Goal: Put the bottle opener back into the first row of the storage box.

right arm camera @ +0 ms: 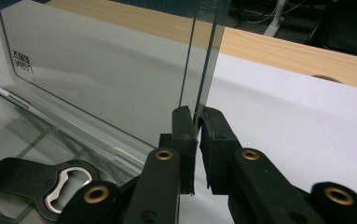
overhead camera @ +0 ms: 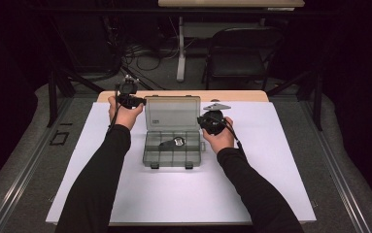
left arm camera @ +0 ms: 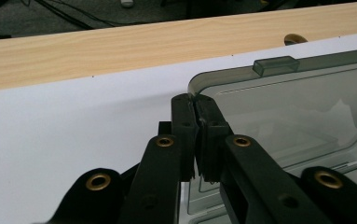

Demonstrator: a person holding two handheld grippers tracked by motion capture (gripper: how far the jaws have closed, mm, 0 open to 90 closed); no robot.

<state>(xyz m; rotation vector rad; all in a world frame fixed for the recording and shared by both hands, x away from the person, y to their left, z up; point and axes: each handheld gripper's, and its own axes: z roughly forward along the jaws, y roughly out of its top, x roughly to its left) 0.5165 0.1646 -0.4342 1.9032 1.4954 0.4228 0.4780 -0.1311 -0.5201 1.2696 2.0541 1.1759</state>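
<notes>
A smoky clear plastic compartment box (overhead camera: 172, 154) sits mid-table with its lid (overhead camera: 172, 114) standing open. A black bottle opener (overhead camera: 173, 142) with a metal mouth lies in one of its compartments, seen up close as the opener (right arm camera: 36, 179) in the right gripper view. My left gripper (overhead camera: 131, 100) is at the lid's left side; in its own view the left gripper (left arm camera: 195, 100) is shut on the lid's (left arm camera: 297, 102) upper corner. My right gripper (overhead camera: 211, 121) holds the opposite side: the right gripper (right arm camera: 197, 114) is shut on the thin edge of the lid (right arm camera: 97, 70).
The box rests on a white sheet (overhead camera: 251, 165) that covers a wooden table (overhead camera: 242, 95). A latch tab (left arm camera: 275, 65) sticks up from the lid's rim. A black folding chair (overhead camera: 242, 53) and cables stand on the floor beyond the table.
</notes>
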